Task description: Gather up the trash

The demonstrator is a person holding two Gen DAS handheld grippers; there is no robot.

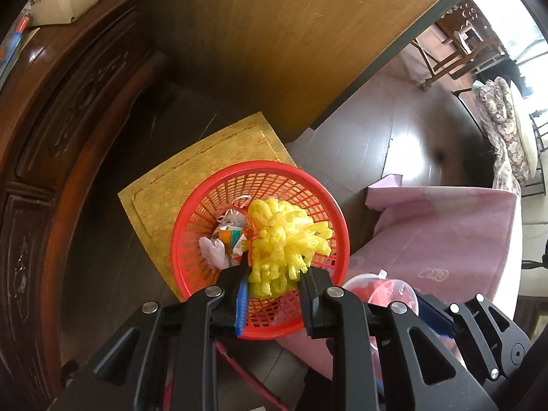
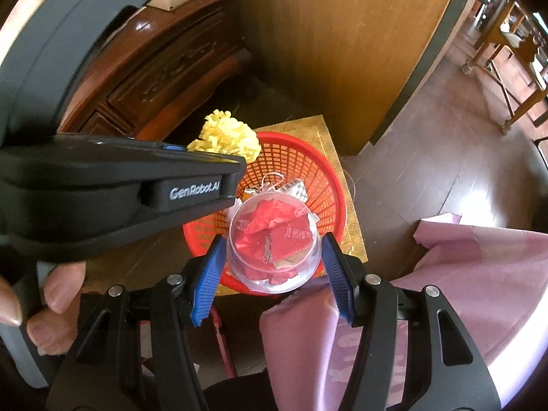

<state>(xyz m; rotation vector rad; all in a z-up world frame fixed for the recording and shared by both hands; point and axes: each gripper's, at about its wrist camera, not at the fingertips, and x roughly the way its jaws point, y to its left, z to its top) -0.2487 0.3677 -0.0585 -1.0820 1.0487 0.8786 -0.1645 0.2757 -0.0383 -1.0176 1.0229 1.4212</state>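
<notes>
My left gripper (image 1: 274, 282) is shut on a yellow foam net wad (image 1: 286, 239) and holds it over the red plastic basket (image 1: 205, 212). The basket holds a carton, a white bag and other scraps (image 1: 226, 236). My right gripper (image 2: 272, 267) is shut on a clear plastic cup (image 2: 274, 239) stuffed with red wrappers, held over the near rim of the basket (image 2: 298, 157). The left gripper body (image 2: 120, 178) and the yellow wad (image 2: 226, 137) show at the left of the right wrist view. The cup also shows in the left wrist view (image 1: 380, 291).
The basket sits on a yellow patterned box (image 1: 161, 191) on a dark wood floor. A carved dark wood cabinet (image 1: 68, 102) stands left, a tan wooden panel (image 1: 274, 34) behind. A pink cloth-covered surface (image 1: 445, 239) lies right. Chairs (image 2: 507, 51) stand far right.
</notes>
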